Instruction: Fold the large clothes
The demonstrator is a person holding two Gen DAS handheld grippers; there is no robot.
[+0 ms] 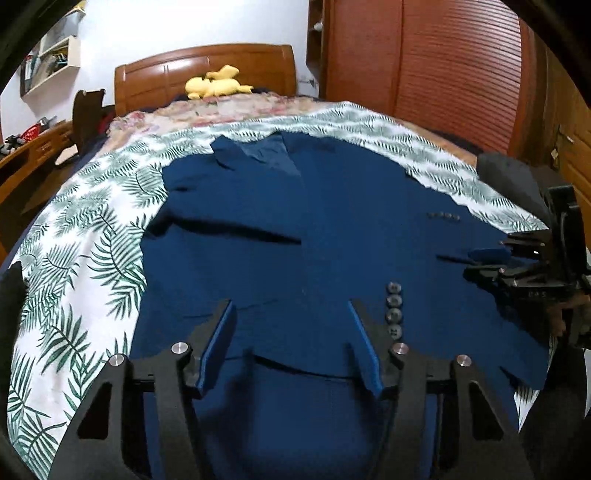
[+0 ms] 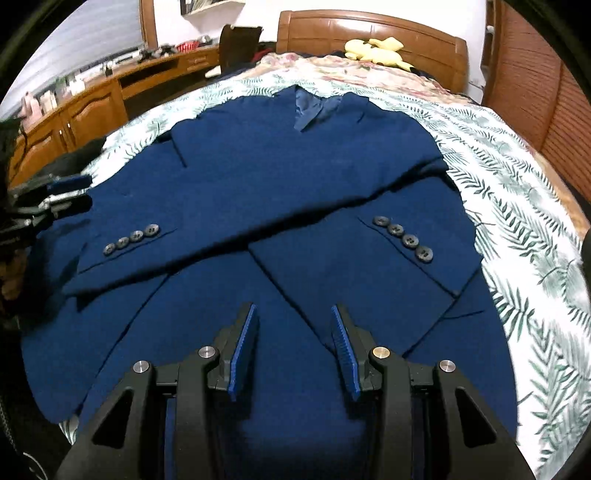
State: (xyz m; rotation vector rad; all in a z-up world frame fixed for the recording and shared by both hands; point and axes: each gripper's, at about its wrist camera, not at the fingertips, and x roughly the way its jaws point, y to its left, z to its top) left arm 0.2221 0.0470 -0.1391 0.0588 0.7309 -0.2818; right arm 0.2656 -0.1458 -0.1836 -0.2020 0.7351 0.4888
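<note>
A dark blue suit jacket (image 2: 295,192) lies face up on a bed, on a white sheet printed with green palm leaves (image 2: 517,206), collar toward the far wooden headboard (image 2: 369,29). Both sleeves are folded across the chest, each cuff showing a row of four dark buttons (image 2: 402,236).

The right gripper (image 2: 293,314) hangs over the near hem of the jacket with its blue-padded jaws spread apart and nothing between them; whether its fingertips touch the cloth cannot be told. The left gripper (image 1: 290,310) is likewise over the jacket's near part, jaws set wide and holding nothing, with one cuff's button row (image 1: 394,310) just to the right of its right finger.

In the left wrist view the right gripper shows at the far right edge; faint raised lettering on its black body is too blurred to read. In the right wrist view the left gripper is cut off at the left edge.

A yellow plush toy (image 2: 376,51) rests against the headboard. The jacket's near hem is hidden under the gripper bodies in both views.
</note>
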